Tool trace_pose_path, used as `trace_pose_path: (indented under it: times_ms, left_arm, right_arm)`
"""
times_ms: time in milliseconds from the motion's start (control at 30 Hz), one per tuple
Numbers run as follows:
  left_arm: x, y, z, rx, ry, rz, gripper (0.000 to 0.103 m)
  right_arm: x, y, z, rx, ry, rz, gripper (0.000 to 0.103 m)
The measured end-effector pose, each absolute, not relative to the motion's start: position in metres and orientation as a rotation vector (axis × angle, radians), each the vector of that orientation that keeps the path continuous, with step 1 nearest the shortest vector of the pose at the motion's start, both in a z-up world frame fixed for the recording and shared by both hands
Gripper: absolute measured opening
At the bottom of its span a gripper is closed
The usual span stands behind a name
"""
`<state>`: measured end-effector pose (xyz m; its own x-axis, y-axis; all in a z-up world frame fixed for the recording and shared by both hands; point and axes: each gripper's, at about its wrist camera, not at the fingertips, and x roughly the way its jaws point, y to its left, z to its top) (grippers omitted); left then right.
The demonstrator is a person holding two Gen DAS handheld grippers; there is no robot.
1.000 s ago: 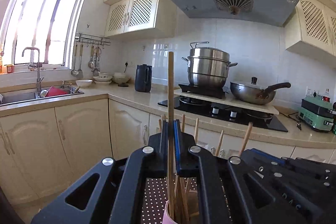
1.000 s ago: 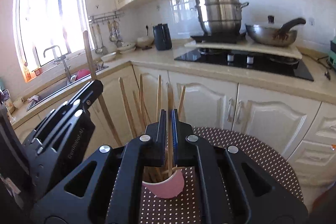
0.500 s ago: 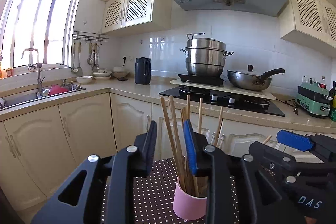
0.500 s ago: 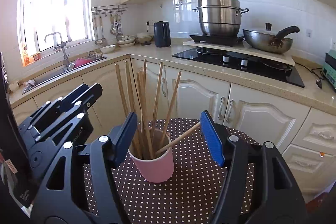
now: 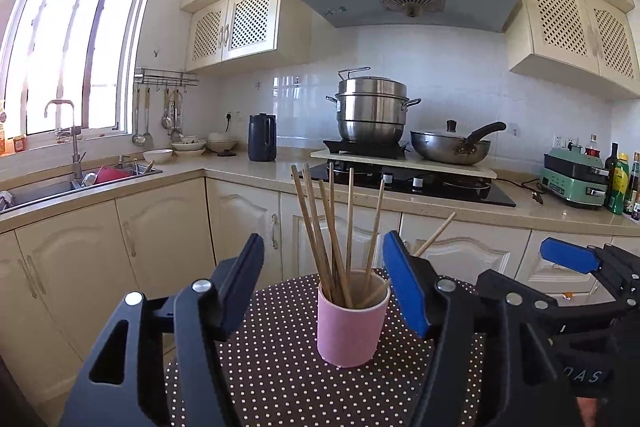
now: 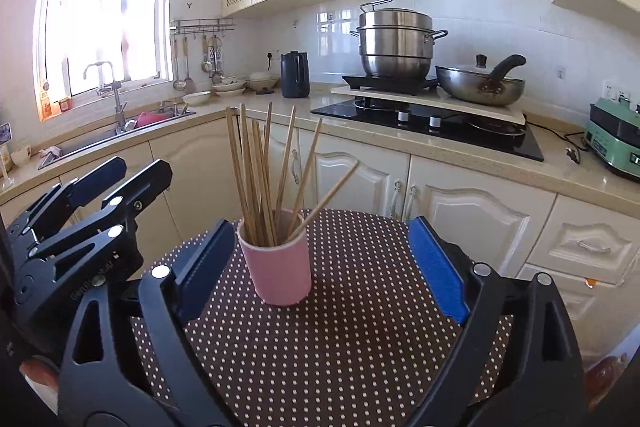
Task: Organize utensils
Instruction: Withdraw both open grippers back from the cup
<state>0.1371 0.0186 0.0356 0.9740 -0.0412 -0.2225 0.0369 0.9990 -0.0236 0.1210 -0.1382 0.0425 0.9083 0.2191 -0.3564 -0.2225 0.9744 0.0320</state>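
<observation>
A pink cup (image 5: pixel 353 319) stands on a round brown table with white dots (image 5: pixel 276 367). Several wooden chopsticks (image 5: pixel 332 223) stand in it, one leaning low to the right. My left gripper (image 5: pixel 324 287) is open and empty, its jaws either side of the cup, nearer the camera. In the right wrist view the cup (image 6: pixel 279 267) with the chopsticks (image 6: pixel 260 179) stands at the far middle of the table (image 6: pixel 340 347). My right gripper (image 6: pixel 324 263) is open wide and empty, back from the cup. The left gripper (image 6: pixel 108 183) shows at its left.
Cream kitchen cabinets (image 5: pixel 168 239) and a counter run behind the table. A sink (image 5: pixel 52 187) is at the left. A steel steamer pot (image 5: pixel 372 115) and a wok (image 5: pixel 452 147) sit on the hob. A green appliance (image 5: pixel 576 179) is at the right.
Both grippers were shut on chopsticks over the cup a second ago. They have opened, left the chopsticks in the cup, and drawn back from it.
</observation>
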Motion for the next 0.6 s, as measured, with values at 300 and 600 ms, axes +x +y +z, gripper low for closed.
trace_pose_path:
  times_ms: [300,600]
  left_arm:
    - [0.112,0.01,-0.006,0.007,0.288,-0.02,0.065]
    - [0.1,0.009,-0.046,-0.007,0.302,-0.015,0.065]
  right_arm:
    - [0.1,-0.15,0.0,0.008,0.429,0.199,0.091]
    - [0.099,-0.164,-0.044,0.085,0.431,0.179,0.091]
